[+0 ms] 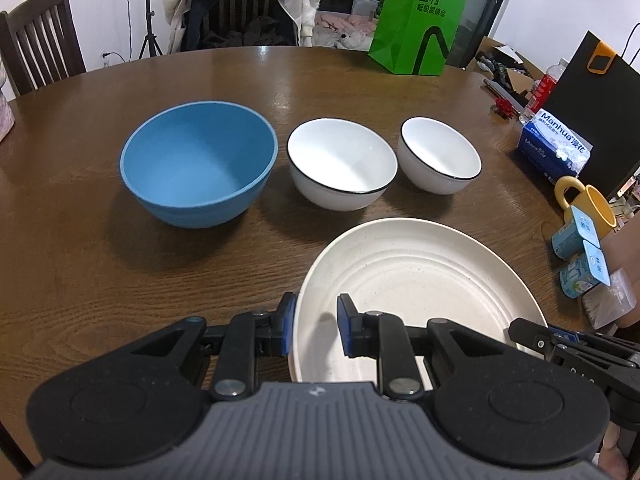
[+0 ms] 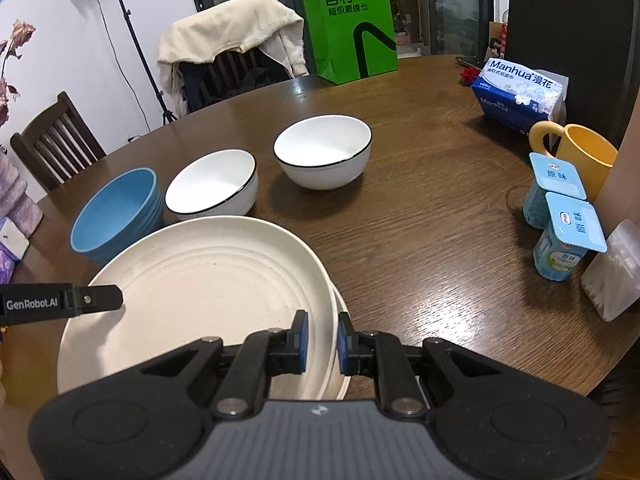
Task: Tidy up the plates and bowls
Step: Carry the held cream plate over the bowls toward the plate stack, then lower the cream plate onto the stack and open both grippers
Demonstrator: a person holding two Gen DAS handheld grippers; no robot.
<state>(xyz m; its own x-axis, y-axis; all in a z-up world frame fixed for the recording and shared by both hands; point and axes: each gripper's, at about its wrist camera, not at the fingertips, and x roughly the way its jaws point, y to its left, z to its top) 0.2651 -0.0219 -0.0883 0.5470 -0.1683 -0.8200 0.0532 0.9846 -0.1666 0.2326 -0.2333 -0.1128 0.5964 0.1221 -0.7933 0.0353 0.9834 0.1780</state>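
A cream speckled plate (image 2: 208, 280) with ringed ridges sits low in both views, a second plate's rim (image 2: 343, 344) showing beneath it at its right edge. Behind, in a row: a blue bowl (image 1: 199, 162), a black-rimmed white bowl (image 1: 342, 162), and a smaller one (image 1: 439, 154), all upright, empty.

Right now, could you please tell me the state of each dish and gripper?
Top plate: gripped at both rims, over another plate.
Blue bowl: upright, empty.
Large white bowl: upright, empty.
Small white bowl: upright, empty.
Left gripper: shut on plate rim.
Right gripper: shut on plate rim.
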